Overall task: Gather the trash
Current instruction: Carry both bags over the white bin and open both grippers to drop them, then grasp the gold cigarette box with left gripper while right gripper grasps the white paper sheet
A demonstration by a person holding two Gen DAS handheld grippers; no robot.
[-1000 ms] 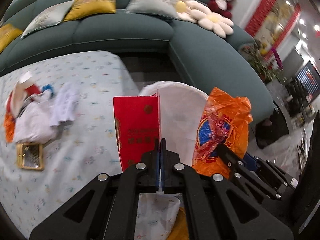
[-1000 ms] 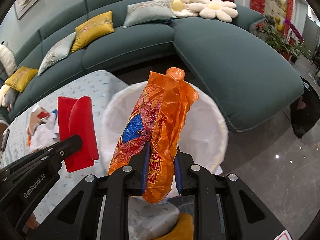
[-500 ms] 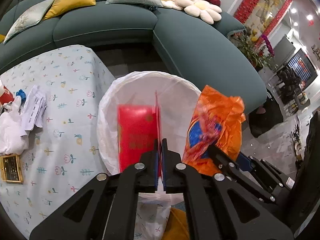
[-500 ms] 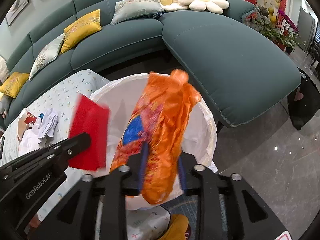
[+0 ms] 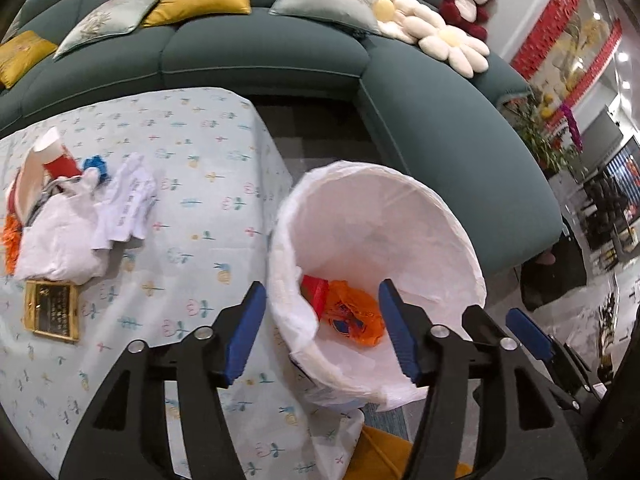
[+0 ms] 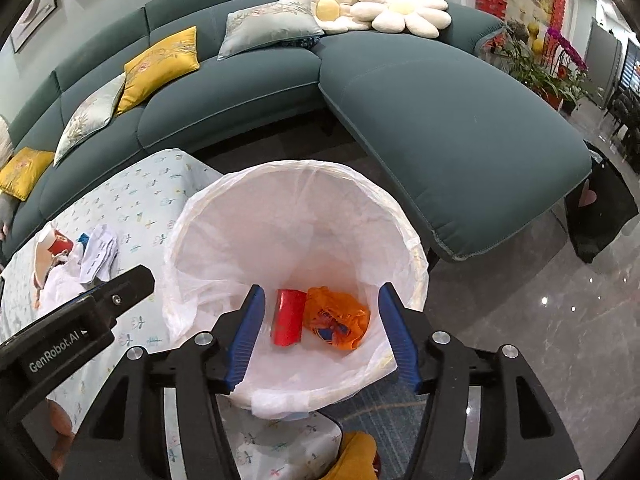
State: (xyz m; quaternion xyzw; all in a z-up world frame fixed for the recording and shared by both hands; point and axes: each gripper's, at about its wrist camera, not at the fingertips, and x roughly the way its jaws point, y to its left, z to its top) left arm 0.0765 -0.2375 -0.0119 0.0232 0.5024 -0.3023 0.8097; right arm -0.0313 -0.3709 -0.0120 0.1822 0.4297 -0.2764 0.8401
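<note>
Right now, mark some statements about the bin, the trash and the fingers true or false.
1. The red packet lies in the bin. True.
2. The orange bag is held by the right gripper. False: it lies in the bin, and the opening fingers are empty.
3. The left gripper grips the red packet. False: nothing is between its opening fingers.
4. Trash remains on the table. True.

Red card (image 5: 314,294): partly hidden behind near bin-liner (image 5: 296,320) fold, between the left jaws. Orange cloth (image 5: 10,240), far left of jaws: cut off by frame edge. Gold box (image 5: 52,312) lettering: too small to read.
</note>
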